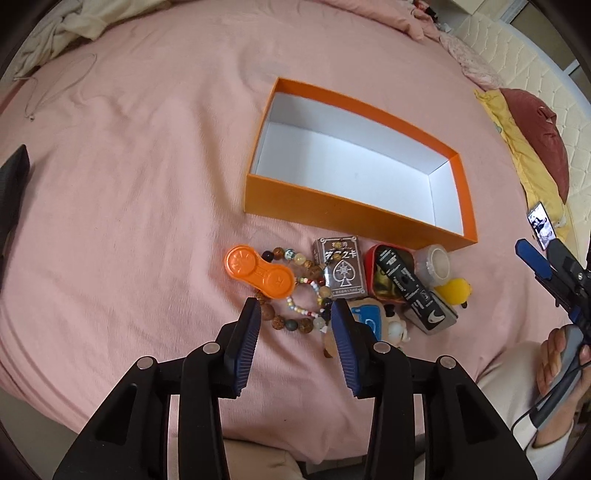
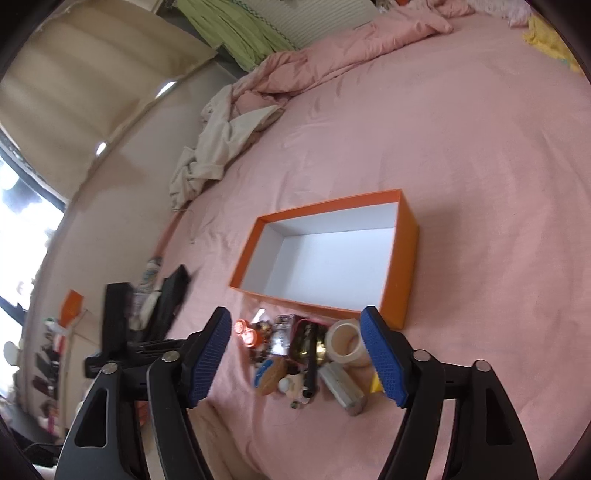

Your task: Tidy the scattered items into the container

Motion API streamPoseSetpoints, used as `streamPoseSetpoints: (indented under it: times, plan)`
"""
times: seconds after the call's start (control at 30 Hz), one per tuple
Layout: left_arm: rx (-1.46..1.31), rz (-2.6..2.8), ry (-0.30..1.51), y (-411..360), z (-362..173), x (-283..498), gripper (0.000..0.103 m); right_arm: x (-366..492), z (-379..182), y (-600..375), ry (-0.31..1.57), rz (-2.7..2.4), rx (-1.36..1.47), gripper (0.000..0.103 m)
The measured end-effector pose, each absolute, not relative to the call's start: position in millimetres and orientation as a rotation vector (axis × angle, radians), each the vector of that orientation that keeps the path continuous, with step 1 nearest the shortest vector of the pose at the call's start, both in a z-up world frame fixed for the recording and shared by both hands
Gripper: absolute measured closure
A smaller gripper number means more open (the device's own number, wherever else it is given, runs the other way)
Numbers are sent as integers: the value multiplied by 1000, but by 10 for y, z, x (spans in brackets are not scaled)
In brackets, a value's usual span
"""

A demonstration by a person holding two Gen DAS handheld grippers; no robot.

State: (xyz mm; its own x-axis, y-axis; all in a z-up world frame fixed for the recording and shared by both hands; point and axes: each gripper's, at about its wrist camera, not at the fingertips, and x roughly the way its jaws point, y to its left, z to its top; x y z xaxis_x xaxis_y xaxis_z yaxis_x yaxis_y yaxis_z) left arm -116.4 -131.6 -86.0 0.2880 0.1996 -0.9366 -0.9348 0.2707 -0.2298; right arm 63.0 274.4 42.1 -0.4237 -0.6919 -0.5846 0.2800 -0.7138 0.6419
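Observation:
An empty orange box (image 1: 354, 218) with a white inside lies on the pink bed. In front of it sits a heap: an orange two-lobed case (image 1: 258, 275), bead bracelets (image 1: 303, 314), a card deck (image 1: 341, 273), a red tin (image 1: 371, 256) with a black tube (image 1: 400, 277) across it, a tape roll (image 1: 437, 264), a yellow duck (image 1: 458, 291), a grey case (image 1: 430, 314) and a small plush toy (image 1: 369, 321). My left gripper (image 1: 297, 306) hangs open over the bracelets, gripping nothing. My right gripper (image 2: 295, 314) stands open and empty, short of the heap and the box (image 2: 404, 266).
Cream clothing (image 1: 62, 26) is bunched at the bed's far left. A dark red pillow (image 1: 535, 136) and a phone (image 1: 541, 225) lie at the right. A person's hand (image 1: 557, 354) holds the right gripper's handle. A black object (image 1: 13, 192) pokes in at the left edge.

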Motion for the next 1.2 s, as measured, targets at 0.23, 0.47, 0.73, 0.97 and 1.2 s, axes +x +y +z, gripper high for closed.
streamPoseSetpoints:
  times: [0.23, 0.47, 0.73, 0.97, 1.2]
  plan:
    - [-812, 1036, 979, -1669, -883, -856, 62, 1112, 392, 2414, -405, -2470, 1065, 16]
    - [-732, 1165, 1038, -1977, -1091, -706, 62, 1646, -168, 2346, -559, -2680, 1174, 16]
    - [-814, 1159, 932, -2103, -1253, -848, 62, 1804, -142, 2186, -233, -2809, 1068, 16]
    - [-874, 1123, 871, -2113, -1509, -820, 49, 1668, -629, 2327, -330, -2766, 1354, 14]
    - [-735, 1182, 756, -2288, -1590, -674, 28, 1739, -772, 2315, -141, -2816, 1300, 11]
